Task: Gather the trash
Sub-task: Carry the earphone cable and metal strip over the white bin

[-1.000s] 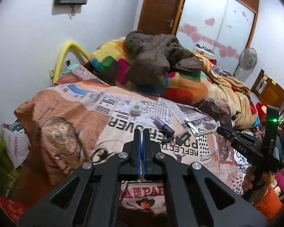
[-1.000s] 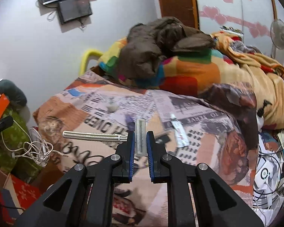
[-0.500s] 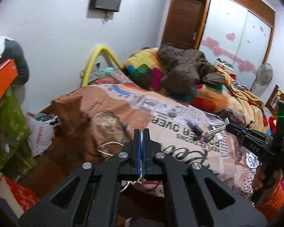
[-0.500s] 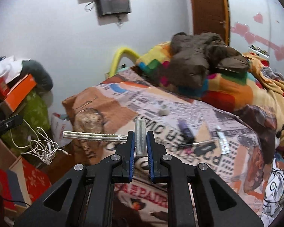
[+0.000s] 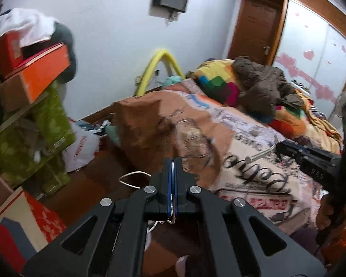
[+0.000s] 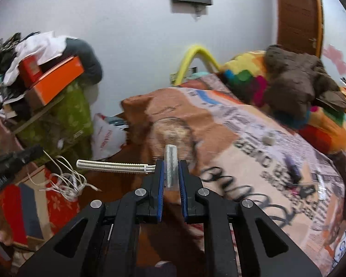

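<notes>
My left gripper (image 5: 172, 161) is shut on a tangled white cord (image 5: 131, 177); in the right wrist view that cord (image 6: 65, 180) dangles below the gripper, over the floor. My right gripper (image 6: 171, 164) is shut on the clear-capped head of a disposable razor (image 6: 170, 161), whose white ribbed handle (image 6: 113, 166) sticks out to the left. On the newsprint-patterned bedspread (image 6: 230, 161) lie a small white cap (image 6: 268, 138), a purple item (image 6: 291, 167) and a thin tube (image 6: 320, 185). Both grippers hang past the bed's left corner.
A white plastic bag (image 5: 80, 149) sits on the wooden floor by green boxes (image 5: 34, 138) stacked with orange boxes (image 5: 34, 76). A red patterned box (image 6: 46, 198) lies low at the left. Blankets and a brown coat (image 5: 263, 85) pile up on the far bed.
Both grippers have swung left, off the middle of the bed towards its corner and the floor clutter. The cord and the razor stay gripped.
</notes>
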Motion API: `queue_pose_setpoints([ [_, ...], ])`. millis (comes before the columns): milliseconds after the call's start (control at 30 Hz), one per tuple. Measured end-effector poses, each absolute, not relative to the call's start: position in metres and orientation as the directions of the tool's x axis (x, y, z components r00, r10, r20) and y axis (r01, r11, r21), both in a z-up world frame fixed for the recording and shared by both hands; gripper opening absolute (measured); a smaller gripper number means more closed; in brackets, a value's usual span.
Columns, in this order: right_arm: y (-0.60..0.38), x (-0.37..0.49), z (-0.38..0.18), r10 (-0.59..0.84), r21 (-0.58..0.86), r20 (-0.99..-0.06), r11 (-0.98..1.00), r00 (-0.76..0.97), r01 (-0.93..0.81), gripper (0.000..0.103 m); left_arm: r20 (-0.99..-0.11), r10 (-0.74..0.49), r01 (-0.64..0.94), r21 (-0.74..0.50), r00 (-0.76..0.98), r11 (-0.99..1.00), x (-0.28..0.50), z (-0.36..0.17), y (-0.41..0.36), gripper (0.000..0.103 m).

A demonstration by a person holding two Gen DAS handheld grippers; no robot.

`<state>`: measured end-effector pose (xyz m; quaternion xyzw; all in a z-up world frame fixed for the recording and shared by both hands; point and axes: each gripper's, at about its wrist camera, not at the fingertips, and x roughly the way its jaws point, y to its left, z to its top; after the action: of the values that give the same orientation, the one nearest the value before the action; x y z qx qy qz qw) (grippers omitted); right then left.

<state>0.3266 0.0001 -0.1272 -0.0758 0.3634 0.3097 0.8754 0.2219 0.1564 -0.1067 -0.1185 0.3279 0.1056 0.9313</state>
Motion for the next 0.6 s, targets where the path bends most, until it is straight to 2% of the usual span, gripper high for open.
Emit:
queue_pose_setpoints([
  [300, 0.08, 0.303, -0.148, 0.538, 0.106, -0.711, 0.719, 0.453, -0.687, 0.011, -0.705, 0.158, -0.379, -0.168, 0.692, 0.91, 0.184, -0.162, 0.212, 0.0],
  [600, 0.134, 0.289, -0.206, 0.486, 0.109, -0.806, 0.683, 0.338, -0.723, 0.011, -0.791, 0.151, -0.475, -0.192, 0.593, 0.859, 0.171, -0.229, 0.252, 0.0],
])
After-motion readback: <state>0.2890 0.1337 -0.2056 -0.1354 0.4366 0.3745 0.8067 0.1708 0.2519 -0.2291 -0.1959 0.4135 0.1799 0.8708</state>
